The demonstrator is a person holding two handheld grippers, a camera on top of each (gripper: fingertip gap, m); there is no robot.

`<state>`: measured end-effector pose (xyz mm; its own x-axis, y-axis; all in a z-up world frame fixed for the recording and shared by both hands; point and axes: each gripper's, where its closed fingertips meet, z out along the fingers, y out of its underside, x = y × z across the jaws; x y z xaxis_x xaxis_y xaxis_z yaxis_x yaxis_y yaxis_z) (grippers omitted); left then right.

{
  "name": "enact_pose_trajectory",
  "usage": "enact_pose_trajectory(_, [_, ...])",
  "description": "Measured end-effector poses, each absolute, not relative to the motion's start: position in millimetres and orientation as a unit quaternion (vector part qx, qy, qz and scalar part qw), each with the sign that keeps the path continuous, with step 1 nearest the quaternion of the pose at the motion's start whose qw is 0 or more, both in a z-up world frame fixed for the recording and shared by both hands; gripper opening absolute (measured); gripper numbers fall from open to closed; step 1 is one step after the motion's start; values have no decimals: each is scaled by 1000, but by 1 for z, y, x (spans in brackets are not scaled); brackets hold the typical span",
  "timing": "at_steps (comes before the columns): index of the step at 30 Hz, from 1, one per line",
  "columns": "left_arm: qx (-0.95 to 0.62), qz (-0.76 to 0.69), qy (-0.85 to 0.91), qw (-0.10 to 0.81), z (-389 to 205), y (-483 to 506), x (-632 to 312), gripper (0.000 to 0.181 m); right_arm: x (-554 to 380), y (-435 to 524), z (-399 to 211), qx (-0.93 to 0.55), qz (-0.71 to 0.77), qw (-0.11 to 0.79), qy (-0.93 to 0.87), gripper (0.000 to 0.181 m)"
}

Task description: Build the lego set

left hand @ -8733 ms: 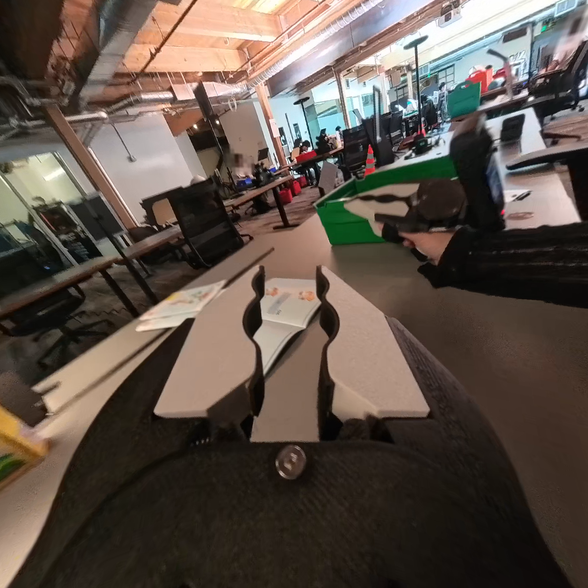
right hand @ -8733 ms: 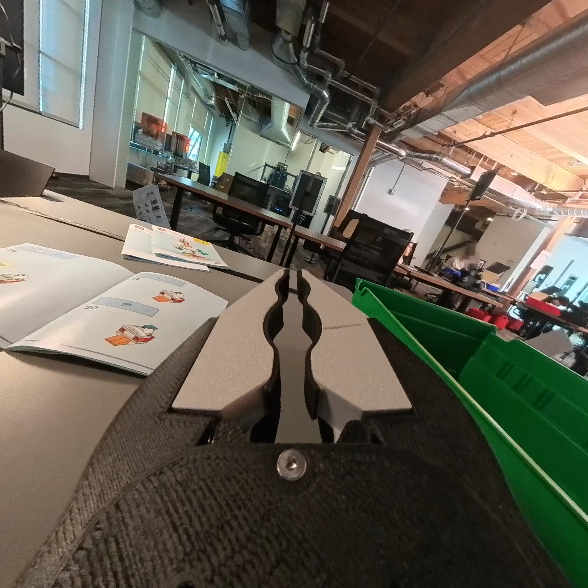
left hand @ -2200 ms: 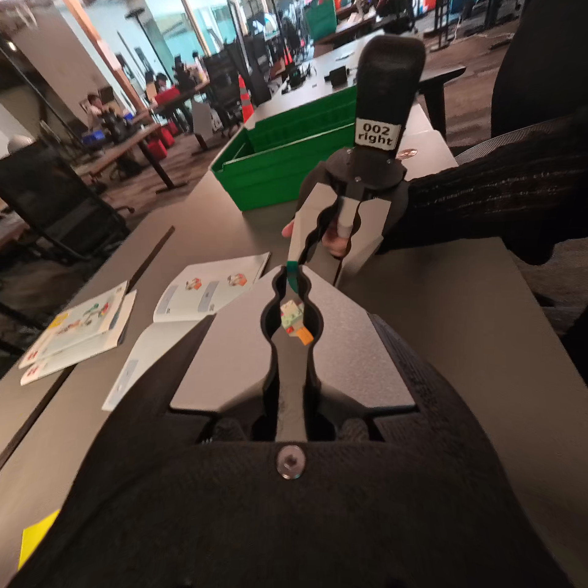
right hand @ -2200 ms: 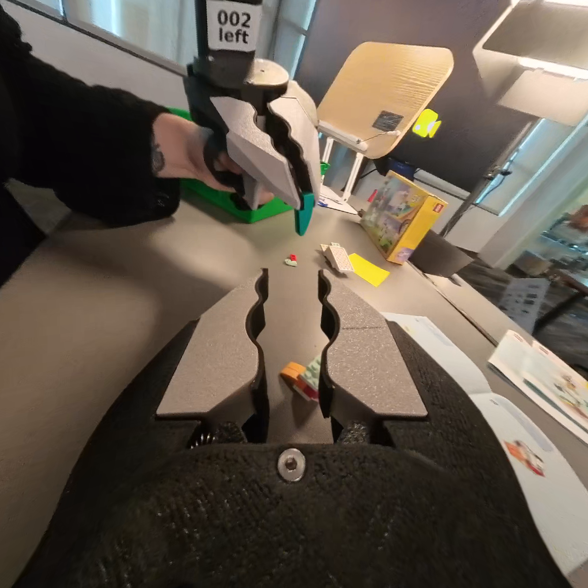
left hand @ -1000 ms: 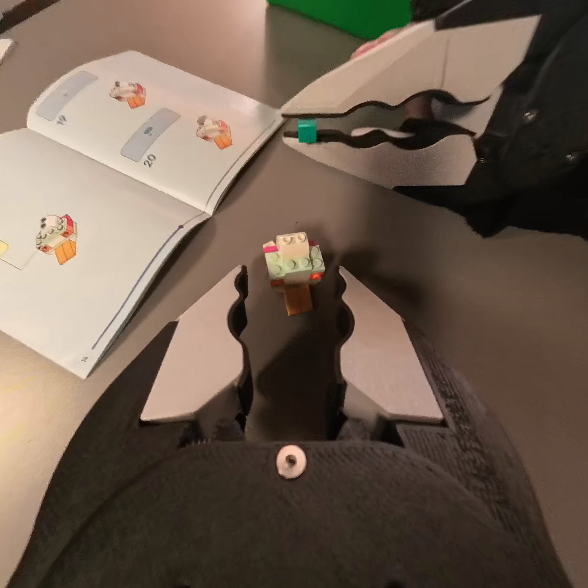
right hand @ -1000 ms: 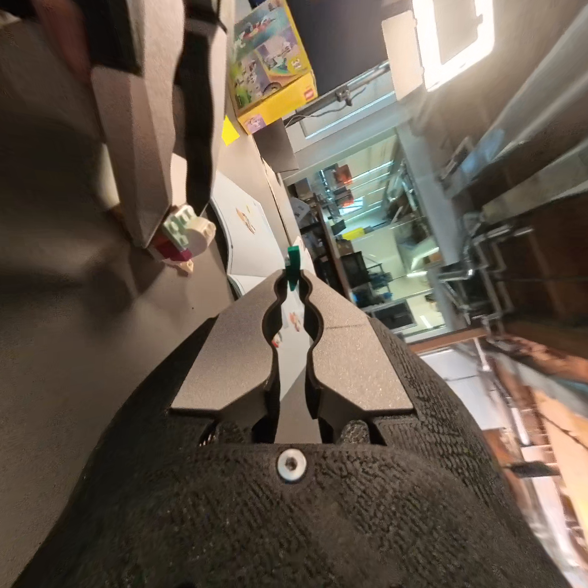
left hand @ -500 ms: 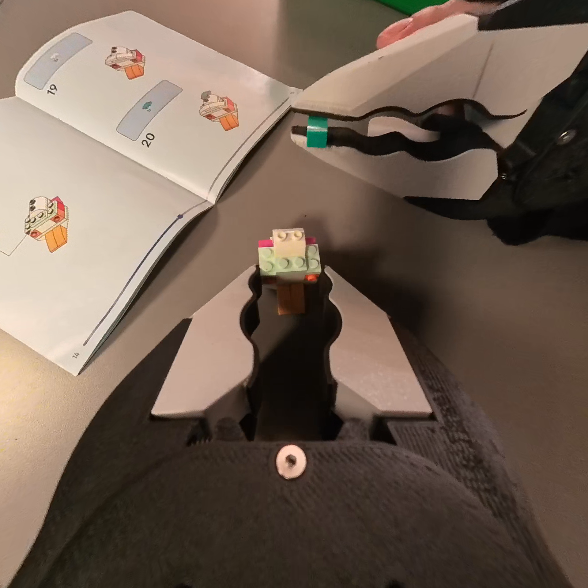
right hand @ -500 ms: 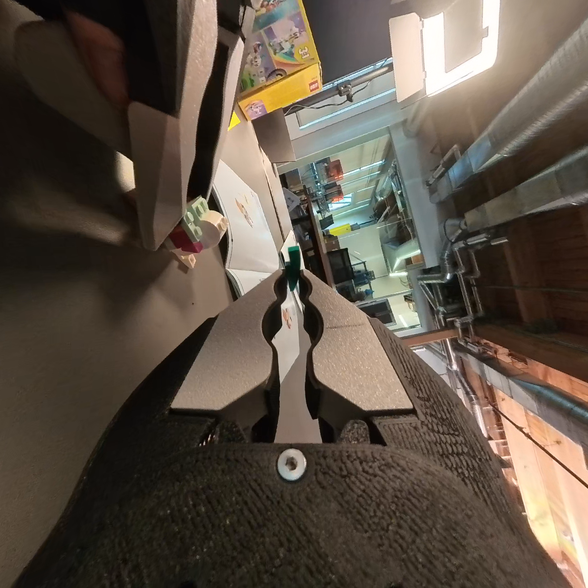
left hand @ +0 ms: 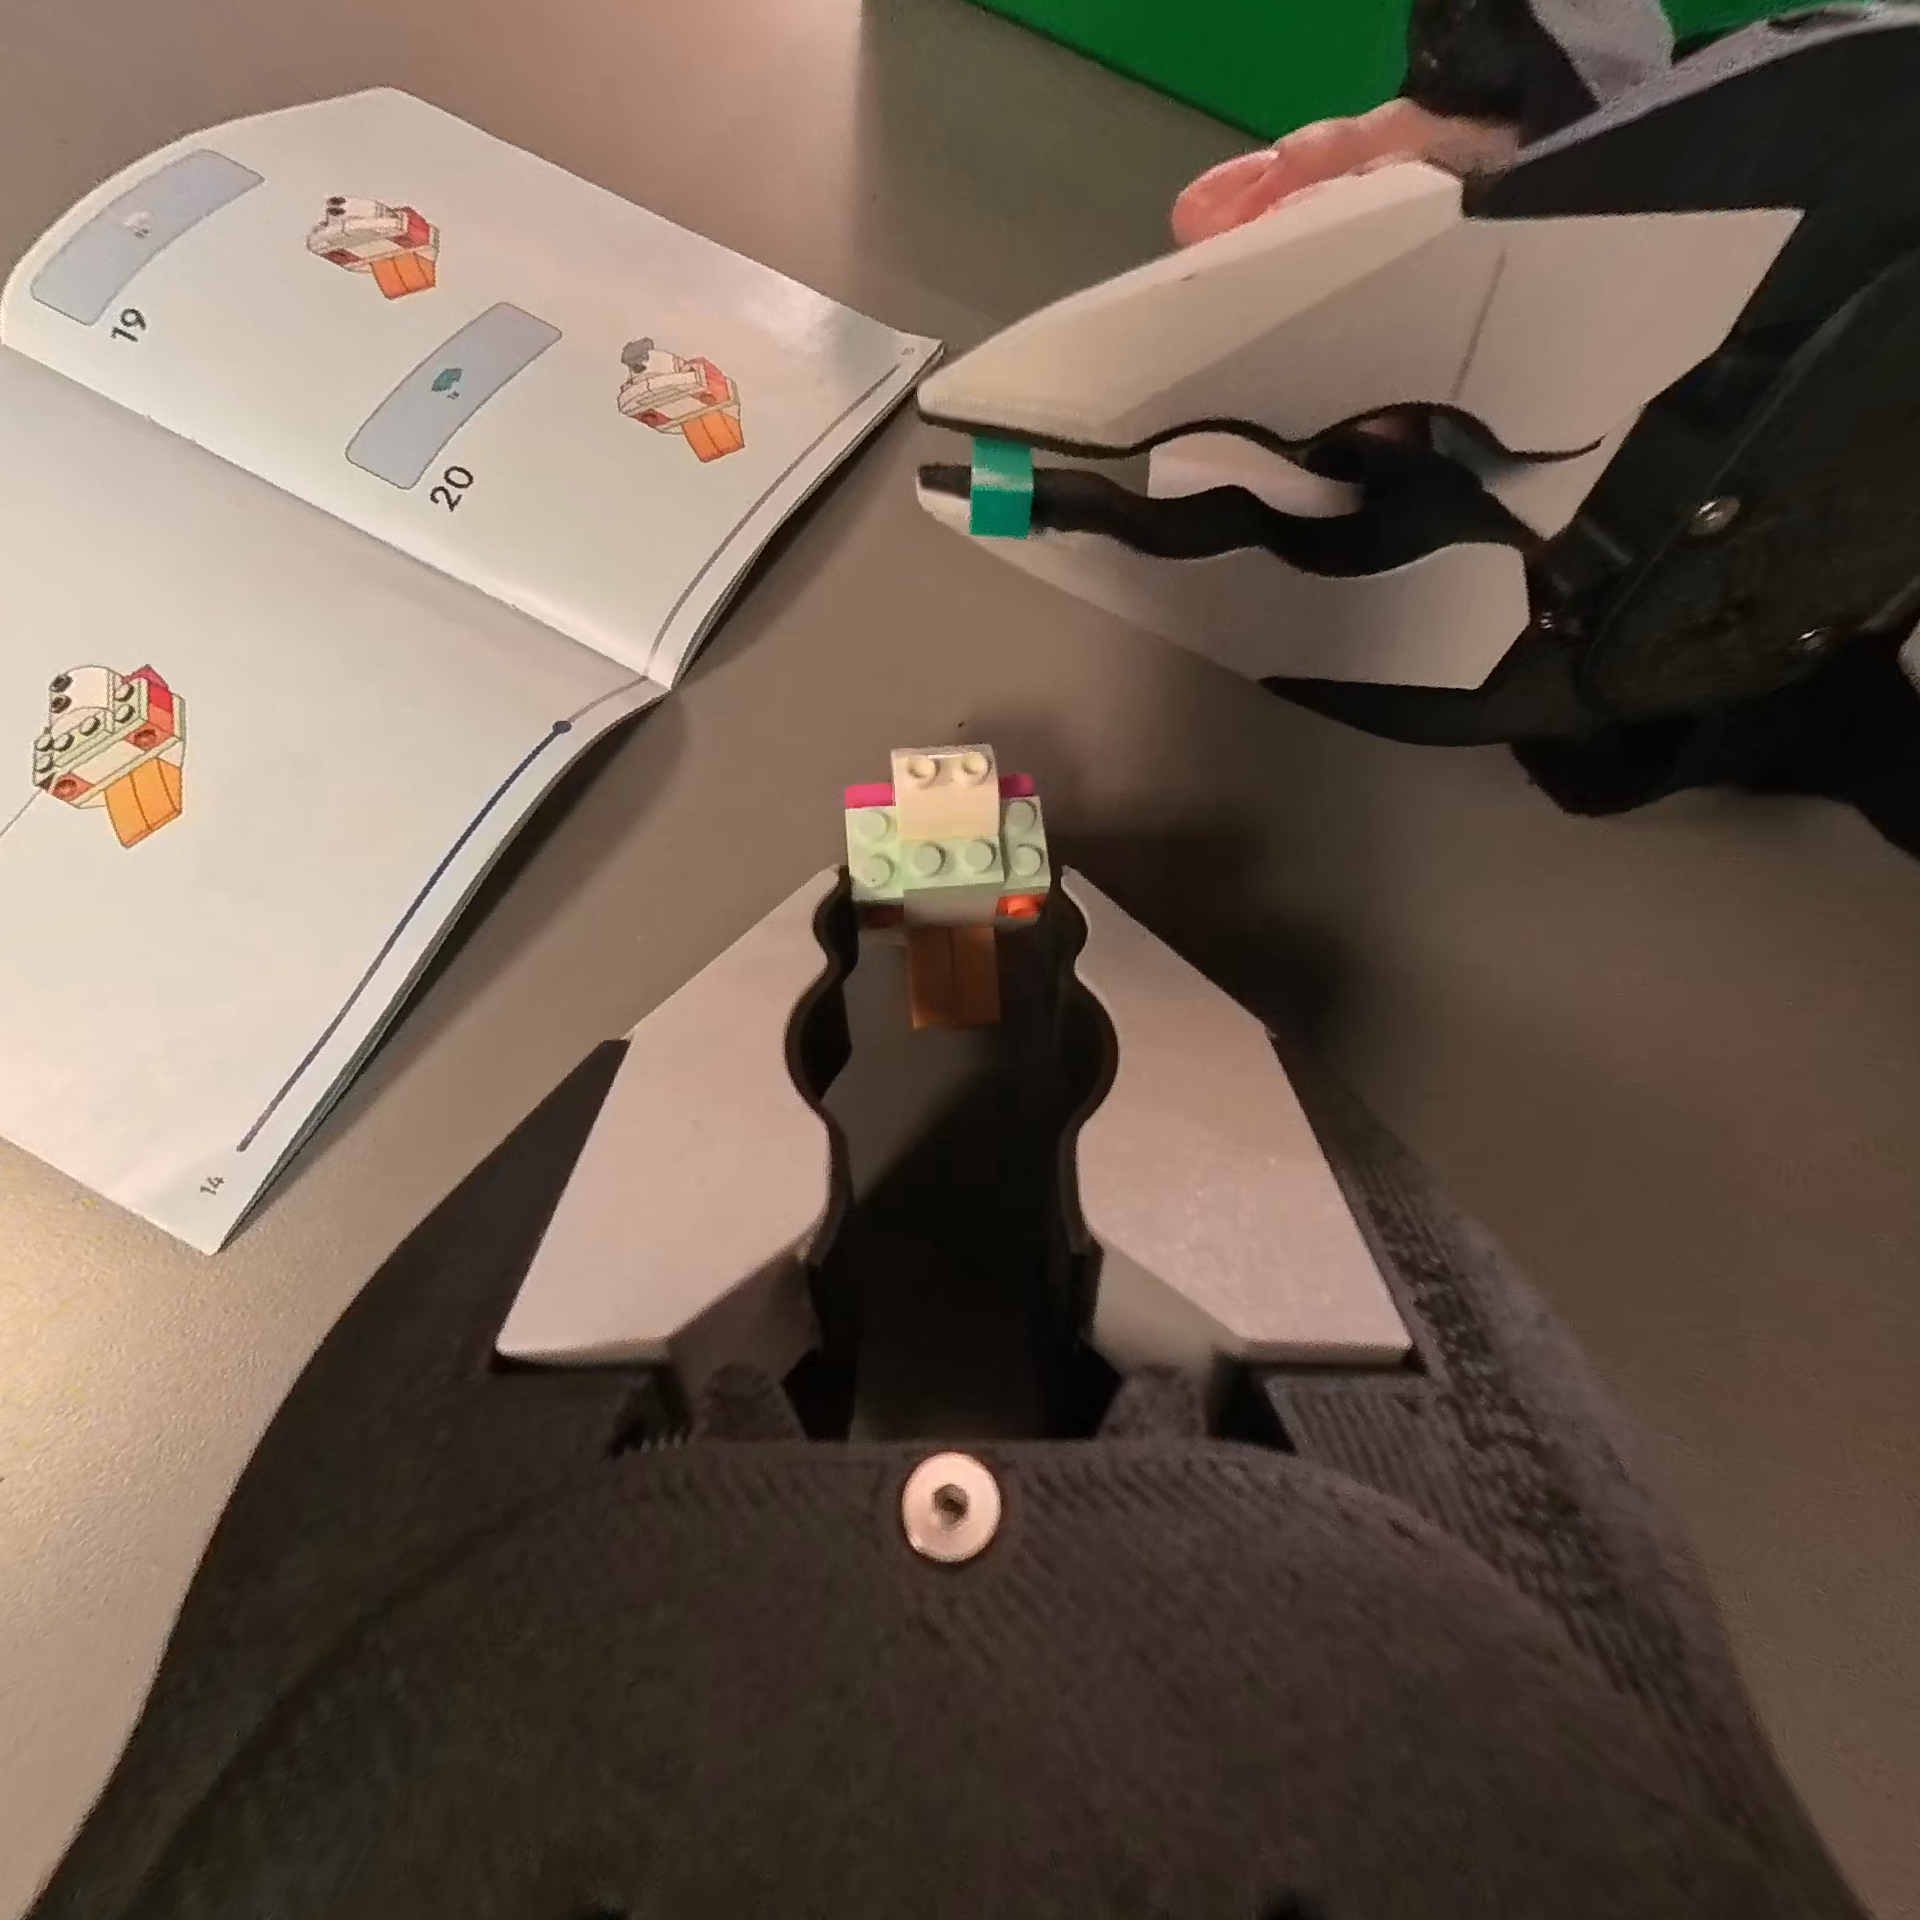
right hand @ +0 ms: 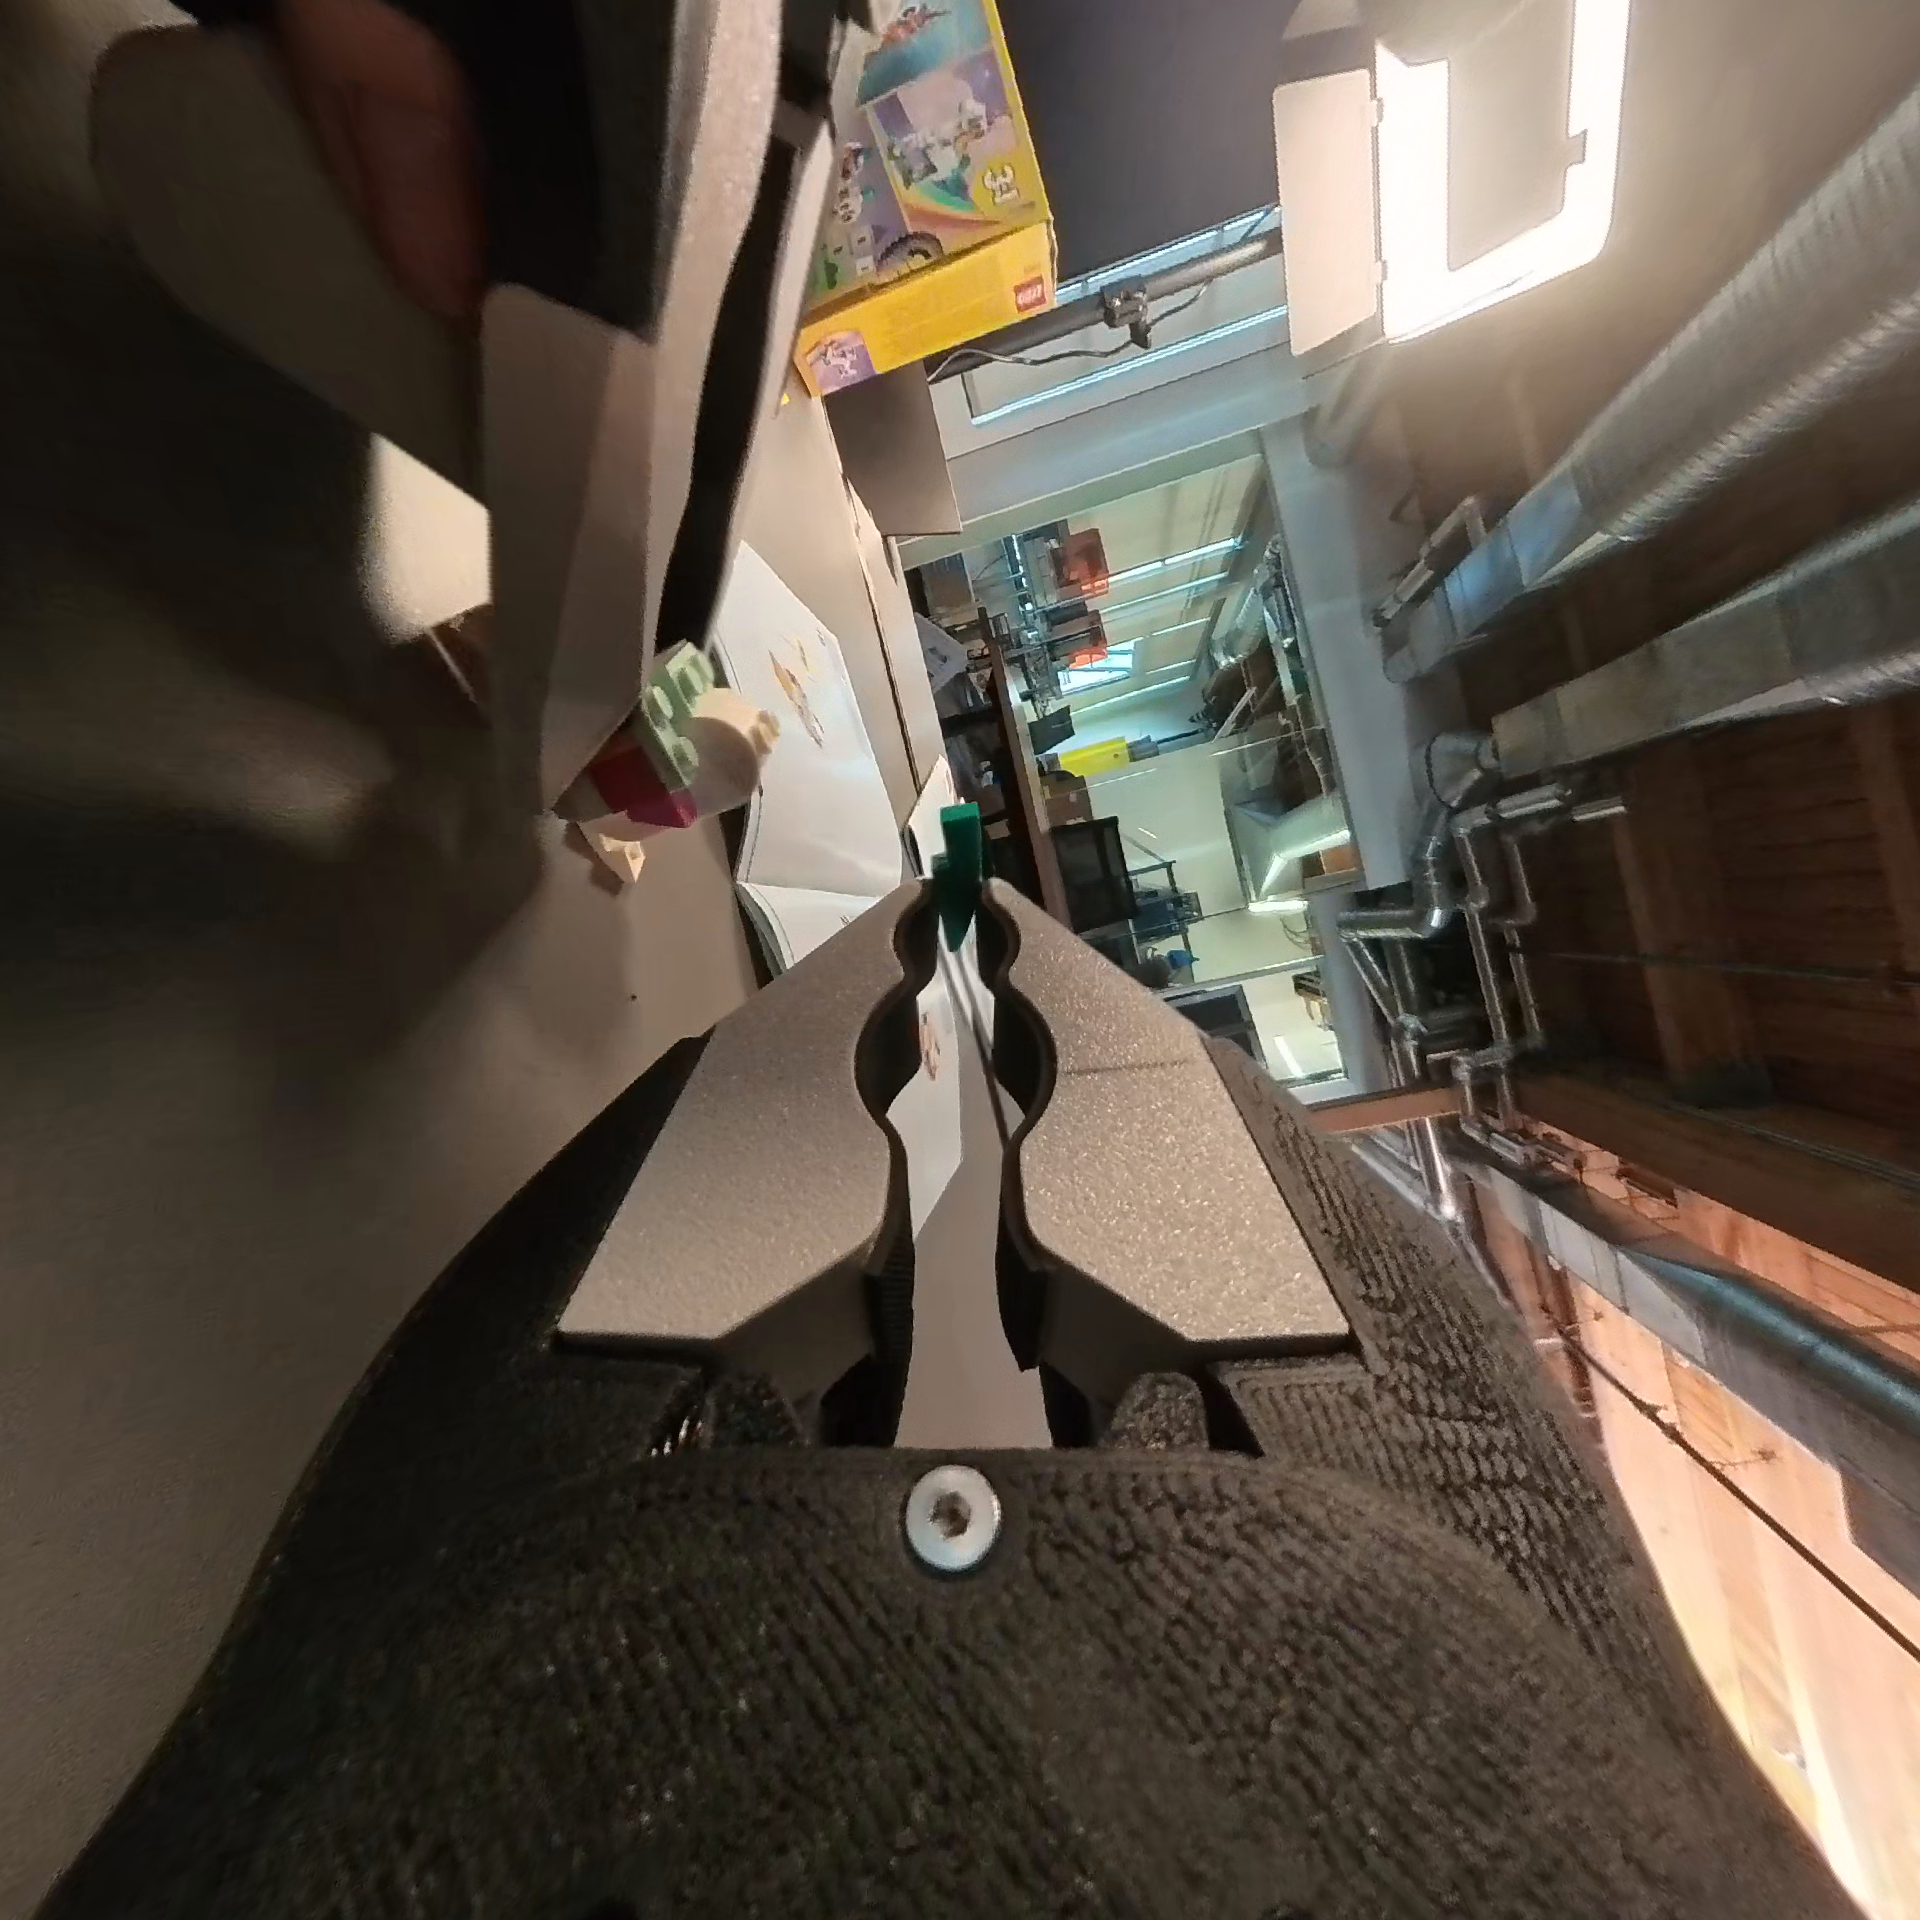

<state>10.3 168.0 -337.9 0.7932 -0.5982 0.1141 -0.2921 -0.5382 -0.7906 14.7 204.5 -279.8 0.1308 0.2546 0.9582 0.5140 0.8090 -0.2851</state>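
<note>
My left gripper (left hand: 954, 896) is shut on a small lego model (left hand: 948, 844) with a pale green plate, a white brick on top, pink at the back and an orange base, held above the grey table (left hand: 1351, 987). The model also shows in the right wrist view (right hand: 681, 750), at the left gripper's fingertips (right hand: 582, 727). My right gripper (right hand: 954, 902), rolled onto its side, is shut on a small green lego piece (right hand: 958, 868). In the left wrist view it (left hand: 935, 447) sits up and to the right of the model, apart from it, with the green piece (left hand: 1000, 486) at its tips.
An open instruction booklet (left hand: 312, 582) lies on the table left of the model. A green bin (left hand: 1195, 42) stands at the far edge. A yellow lego box (right hand: 925, 197) lies further along the table. A person's thumb (left hand: 1278, 177) rests on the right gripper. There is about 7 cm between the tips of the two grippers.
My left gripper has closed on the lego model and lifted it slightly. The right gripper with the green piece has stayed up and to the right, shifting only a little.
</note>
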Motion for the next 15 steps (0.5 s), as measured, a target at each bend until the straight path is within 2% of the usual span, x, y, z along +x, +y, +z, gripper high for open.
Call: enact_pose_trajectory(15, [-850, -183, 272, 412, -336, 166, 12, 35, 15, 206, -279, -293, -102, 694, -650, 5])
